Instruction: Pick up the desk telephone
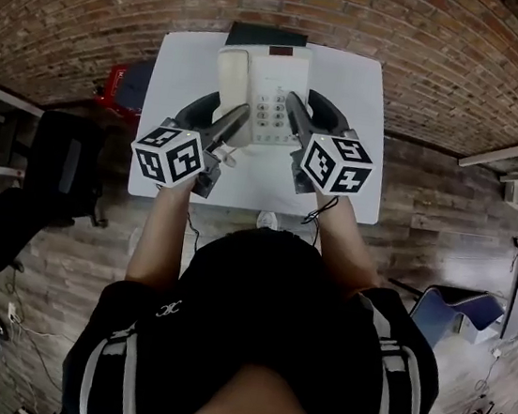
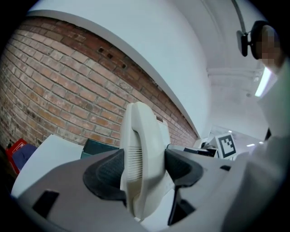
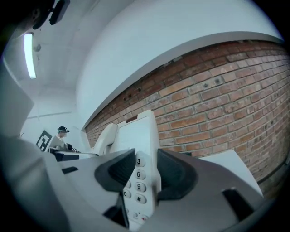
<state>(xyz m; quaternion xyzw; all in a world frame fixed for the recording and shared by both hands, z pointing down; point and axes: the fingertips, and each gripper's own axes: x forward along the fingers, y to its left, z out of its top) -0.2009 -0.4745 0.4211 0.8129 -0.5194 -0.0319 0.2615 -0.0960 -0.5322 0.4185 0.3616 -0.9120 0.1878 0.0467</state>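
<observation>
Both grippers hold the white desk telephone (image 1: pixel 262 79) up over the white table (image 1: pixel 358 101). My left gripper (image 1: pixel 235 121) is shut on its handset side; in the left gripper view the cream handset (image 2: pixel 142 149) fills the gap between the dark pads of that gripper (image 2: pixel 145 170). On the other side my right gripper (image 1: pixel 296 113) is shut on the keypad edge. The right gripper view shows number keys (image 3: pixel 136 181) pinched between the pads of the right gripper (image 3: pixel 142 174). The phone's underside is hidden.
A dark green box (image 1: pixel 267 37) lies at the table's far edge, behind the phone. A brick wall (image 3: pixel 217 95) stands close behind the table. A red object (image 1: pixel 124 84) and a black chair (image 1: pixel 61 166) are on the left, a blue chair (image 1: pixel 443 316) on the right.
</observation>
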